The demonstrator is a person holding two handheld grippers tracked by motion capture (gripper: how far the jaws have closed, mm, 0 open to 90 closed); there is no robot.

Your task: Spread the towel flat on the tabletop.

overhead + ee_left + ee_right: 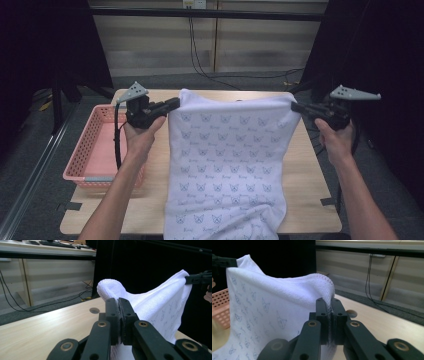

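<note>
Hanging towel [227, 160] stretches between both clamped tongs.

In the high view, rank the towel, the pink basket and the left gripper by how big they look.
1. white towel, largest, hanging from both grippers over the table.
2. pink basket, clearly smaller.
3. left gripper, smallest; it is raised nearer the camera, so it looks bigger than it is.
</note>
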